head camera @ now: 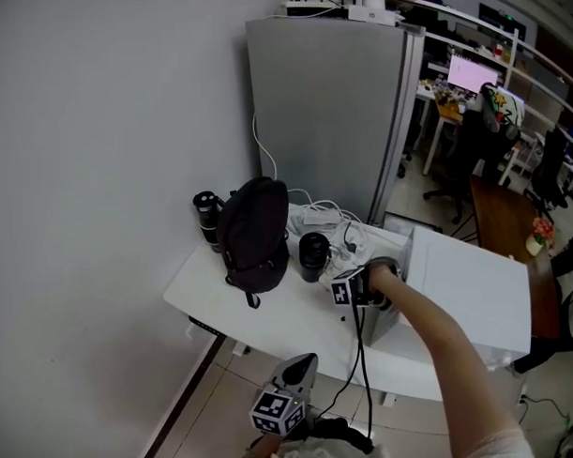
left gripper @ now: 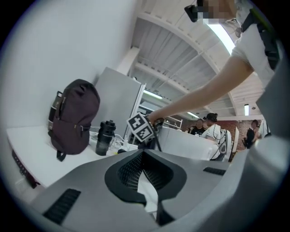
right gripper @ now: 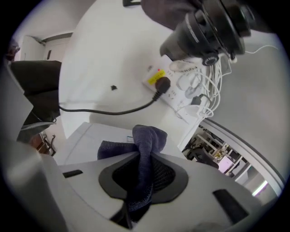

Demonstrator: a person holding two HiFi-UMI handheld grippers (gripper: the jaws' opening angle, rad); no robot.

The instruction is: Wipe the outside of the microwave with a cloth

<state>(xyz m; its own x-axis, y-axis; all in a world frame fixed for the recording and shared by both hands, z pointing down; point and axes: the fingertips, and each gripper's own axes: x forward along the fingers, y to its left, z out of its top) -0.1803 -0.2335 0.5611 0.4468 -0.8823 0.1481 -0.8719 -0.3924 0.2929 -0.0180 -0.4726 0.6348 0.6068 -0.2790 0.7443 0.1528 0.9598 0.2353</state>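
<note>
The white microwave point(head camera: 467, 283) stands on the right part of a white table point(head camera: 271, 313). My right gripper point(head camera: 368, 288) is at the microwave's left front corner, shut on a dark blue cloth point(right gripper: 147, 140). In the right gripper view the cloth bunches out of the right gripper point(right gripper: 144, 158) and lies against a white face of the microwave point(right gripper: 90, 140). The left gripper point(head camera: 296, 371) hangs low in front of the table, away from the microwave. In its own view the left gripper point(left gripper: 143, 154) is shut with nothing in it, and the microwave point(left gripper: 190, 142) shows beyond it.
A black backpack point(head camera: 254, 236), a dark bottle point(head camera: 208, 217) and a black cup point(head camera: 314, 254) stand on the table's left half. A power strip point(right gripper: 174, 93) with white cables lies behind the cup, with a black cable point(right gripper: 104, 110) plugged into it. A tall grey cabinet point(head camera: 329, 109) stands behind.
</note>
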